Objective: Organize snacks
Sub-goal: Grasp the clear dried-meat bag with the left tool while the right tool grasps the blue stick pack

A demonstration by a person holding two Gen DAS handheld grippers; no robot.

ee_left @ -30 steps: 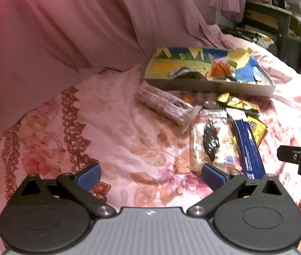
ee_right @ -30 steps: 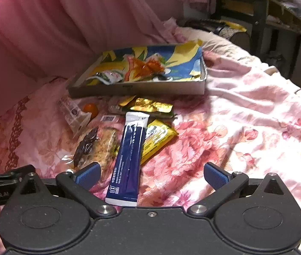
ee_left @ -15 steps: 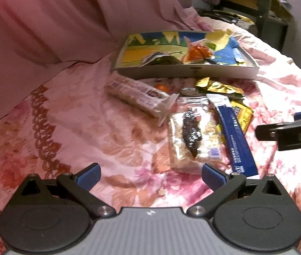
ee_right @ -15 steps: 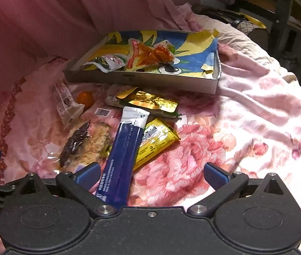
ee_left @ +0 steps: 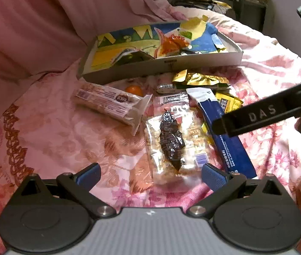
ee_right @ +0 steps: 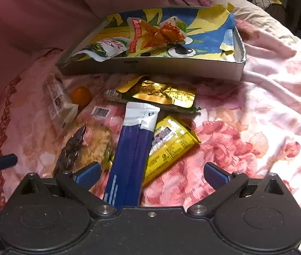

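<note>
Both grippers have dropped lower and closer to the snack pile than a second ago, and the packets now fill far more of each view. The left gripper hangs wide open over the floral bedspread, gripping nothing, with the clear packet of nuts and a dark dried fruit lying just ahead between its blue pads. The right gripper is also spread wide and empty; the long navy stick sachet runs up between its fingers, its lower end hidden under the gripper body. In the left view, the right gripper's black finger now reaches in across that sachet, where half a second ago it sat off to the side. A yellow packet lies partly beneath the sachet, a gold foil packet sits beyond it, and a white wrapped bar and a small orange ball lie to the left. The shallow cardboard tray at the far side of the bedspread already holds an orange packet.
</note>
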